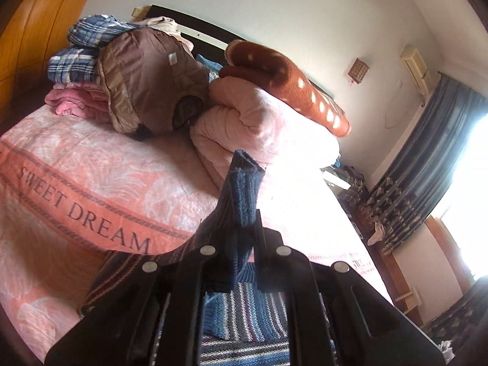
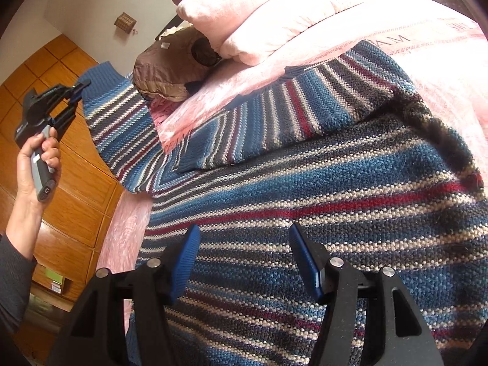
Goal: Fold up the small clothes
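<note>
Folding of the striped sweater is under way on the bed. One sleeve is held up in the air by its blue cuff, which is pinched between the jaws of the left gripper. The jaws of the right gripper are spread wide, and nothing is held by them; they are kept just above the sweater's body. It is judged that the sleeve should next be carried across and laid flat over the body. The other sleeve is seen lying out on the pink bedspread. Room is tight at the far side, where folded pink blankets and a brown jacket are piled near the sweater.
</note>
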`<state>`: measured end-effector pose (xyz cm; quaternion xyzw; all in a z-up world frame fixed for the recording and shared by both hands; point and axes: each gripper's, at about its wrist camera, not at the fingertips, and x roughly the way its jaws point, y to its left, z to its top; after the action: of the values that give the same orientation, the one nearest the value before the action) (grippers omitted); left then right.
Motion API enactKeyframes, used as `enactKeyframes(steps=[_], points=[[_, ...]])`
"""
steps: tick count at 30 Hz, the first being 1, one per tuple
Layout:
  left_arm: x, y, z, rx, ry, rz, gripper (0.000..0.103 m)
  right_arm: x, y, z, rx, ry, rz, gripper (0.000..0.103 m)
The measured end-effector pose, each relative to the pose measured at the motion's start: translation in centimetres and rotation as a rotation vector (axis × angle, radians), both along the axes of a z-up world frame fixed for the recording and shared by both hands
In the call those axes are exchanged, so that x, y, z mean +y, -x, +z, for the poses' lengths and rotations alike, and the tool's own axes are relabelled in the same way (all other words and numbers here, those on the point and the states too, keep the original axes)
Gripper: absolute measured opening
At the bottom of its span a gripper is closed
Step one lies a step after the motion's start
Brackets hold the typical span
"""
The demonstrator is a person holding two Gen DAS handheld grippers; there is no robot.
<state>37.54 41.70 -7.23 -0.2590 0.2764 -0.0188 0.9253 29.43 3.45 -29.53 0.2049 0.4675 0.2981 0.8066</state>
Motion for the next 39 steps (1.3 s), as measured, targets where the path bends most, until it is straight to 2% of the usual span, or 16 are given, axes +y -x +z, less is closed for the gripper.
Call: enactKeyframes(steps=[10,16,18,19,20,21,23,24,27,29,32,37,39], points=[[-10.7,-4.1,-11.2,0.167,-0.064,-0.101,0.006,-2.0,-1.1,-1.0,0.044,0.003,-0.048,0.062],[-15.8,-5.4,-18.9,0.324,-0.079,-0.188,0.008,-3.4,-2.0,-1.7,0.093,-0.02,-0.104,0.062],[-16.6,-5.4,-20.6,0.358,-0.075,-0.229,0.026,-4.0,-2.7,-1.5,0.107,-0.035,-0.123,0.062],[-16.7,-5.2,-21.0,0.36,-0.064,-0.246,0.031,-4.3,-3.4,-1.3,0.117,-0.054,-0.132,0.062],[-16.5,-4.8,-21.1,0.357,-0.055,-0.251,0.043,-4.5,-4.1,-1.1,0.13,-0.079,-0.139,0.062],[-16.1,-4.1,-20.8,0.345,-0.044,-0.246,0.06,-4.8,-5.0,-0.9,0.144,-0.111,-0.143,0.062],[-14.5,-2.3,-20.0,0.309,-0.005,-0.227,0.072,-4.7,-7.3,-0.8,0.19,-0.178,-0.126,0.062],[-13.7,-1.3,-19.7,0.302,0.023,-0.223,0.075,-4.3,-8.7,-1.0,0.227,-0.222,-0.112,0.062],[-11.4,2.7,-19.5,0.297,0.097,-0.208,0.078,-2.6,-13.2,-2.7,0.384,-0.364,-0.081,0.055],[-10.6,6.0,-19.4,0.29,0.122,-0.2,0.079,-1.1,-16.0,-3.9,0.455,-0.394,-0.077,0.048],[-9.8,10.0,-19.4,0.281,0.131,-0.195,0.08,1.4,-18.9,-5.2,0.517,-0.379,-0.064,0.047],[-9.3,13.7,-20.5,0.299,0.15,-0.188,0.083,5.1,-21.4,-6.7,0.557,-0.29,-0.041,0.046],[-9.0,14.0,-21.1,0.313,0.156,-0.186,0.083,5.8,-22.0,-6.9,0.558,-0.278,-0.048,0.038]])
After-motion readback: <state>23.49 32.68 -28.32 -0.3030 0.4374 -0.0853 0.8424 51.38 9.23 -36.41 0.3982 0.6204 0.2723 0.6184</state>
